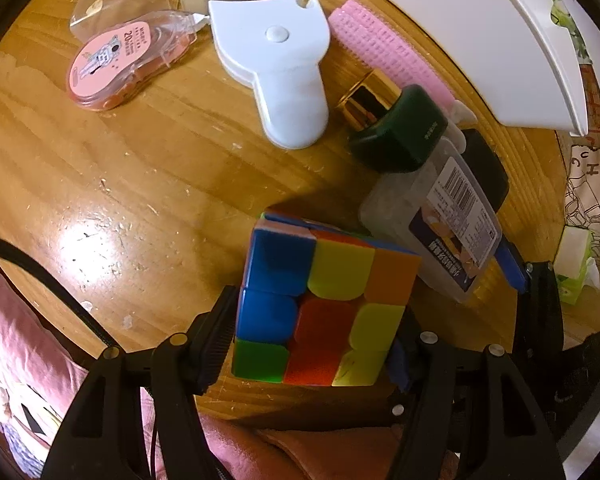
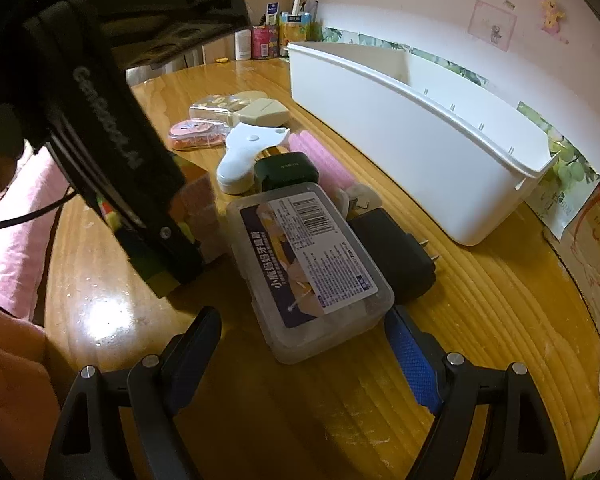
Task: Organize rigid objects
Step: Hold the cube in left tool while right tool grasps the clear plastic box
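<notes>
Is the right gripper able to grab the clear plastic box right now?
Probably yes: the right gripper is open, with the clear plastic box lying just ahead between its fingers, nothing blocking.

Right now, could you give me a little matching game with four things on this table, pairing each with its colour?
Things:
1. hair roller
2. long bin
3. plug adapter
4. puzzle cube, between the left gripper pads

Colours:
A. white
B. many colours
C. pink
D. black

Pairs: 1-C, 2-A, 3-D, 4-B
</notes>
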Demonstrator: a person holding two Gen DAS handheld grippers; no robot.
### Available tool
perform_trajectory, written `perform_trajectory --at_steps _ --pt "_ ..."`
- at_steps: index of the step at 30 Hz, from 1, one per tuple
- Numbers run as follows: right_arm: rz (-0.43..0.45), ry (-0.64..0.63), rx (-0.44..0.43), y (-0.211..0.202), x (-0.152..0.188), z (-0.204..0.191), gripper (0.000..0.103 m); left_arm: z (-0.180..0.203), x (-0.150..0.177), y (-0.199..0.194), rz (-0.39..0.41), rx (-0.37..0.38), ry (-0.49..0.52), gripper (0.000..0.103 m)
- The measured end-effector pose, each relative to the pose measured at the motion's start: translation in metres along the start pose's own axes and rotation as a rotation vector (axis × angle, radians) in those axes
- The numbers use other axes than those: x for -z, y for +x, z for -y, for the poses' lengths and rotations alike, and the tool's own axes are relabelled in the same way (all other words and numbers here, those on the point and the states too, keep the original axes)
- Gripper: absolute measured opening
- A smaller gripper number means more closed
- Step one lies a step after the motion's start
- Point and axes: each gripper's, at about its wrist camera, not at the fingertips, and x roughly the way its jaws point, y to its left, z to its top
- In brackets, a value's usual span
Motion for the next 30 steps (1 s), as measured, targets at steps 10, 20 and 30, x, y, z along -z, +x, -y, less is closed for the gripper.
perform_trajectory --at_steps 10,20,30 --pt "-0.007 0.052 0.019 0.011 -0.008 0.0 0.084 -0.032 0.01 0.005 -0.004 0.021 -0.048 0.067" --pt "-0.017 0.036 0.033 0.011 -0.014 -0.011 0.069 -0.062 0.019 -0.007 0.007 0.026 -0.067 0.065" --pt "-0.058 0.025 0.102 0.008 -0.017 -0.034 0.066 -0.091 0.029 -0.013 0.003 -0.001 -0.033 0.065"
